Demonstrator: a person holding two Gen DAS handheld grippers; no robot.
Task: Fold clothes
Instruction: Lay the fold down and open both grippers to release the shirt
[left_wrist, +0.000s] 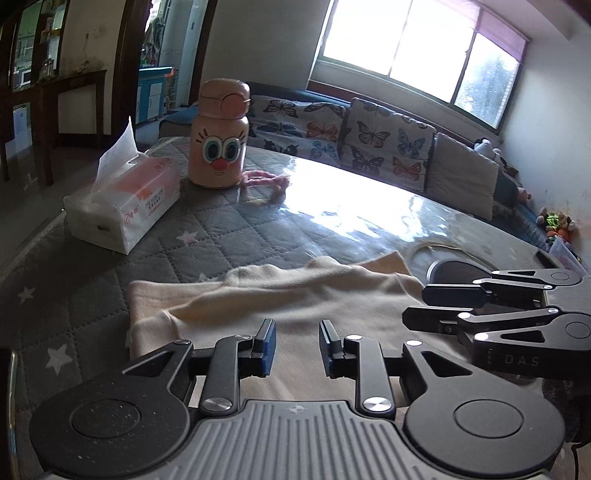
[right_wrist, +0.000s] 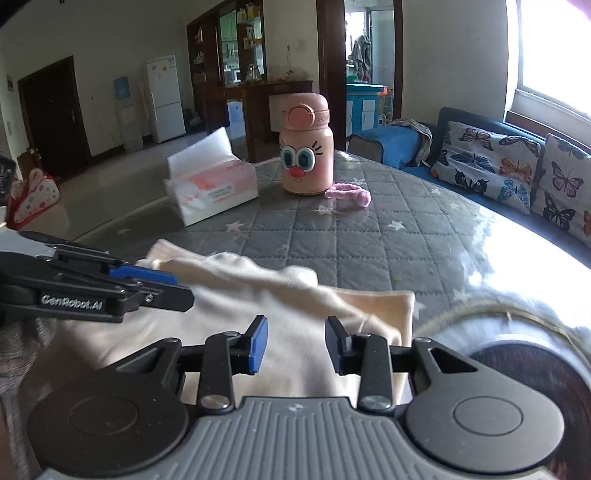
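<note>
Sunlight from the window glares off the grey quilted tabletop (left_wrist: 207, 236). From the left wrist view, the left tongs (left_wrist: 297, 347) hang released, blades apart, over the near edge of a cream garment (left_wrist: 280, 295) lying rumpled just ahead of them. The right tongs (left_wrist: 413, 302) reach in from the right above the cloth's right end; whether they grip it I cannot tell. A tissue pack (left_wrist: 122, 206) and a pink bottle (left_wrist: 218, 140) stand beyond.

From the right wrist view, the right tongs (right_wrist: 295, 341) are parted above the garment (right_wrist: 258, 295), its folded corner just past the right blade.
</note>
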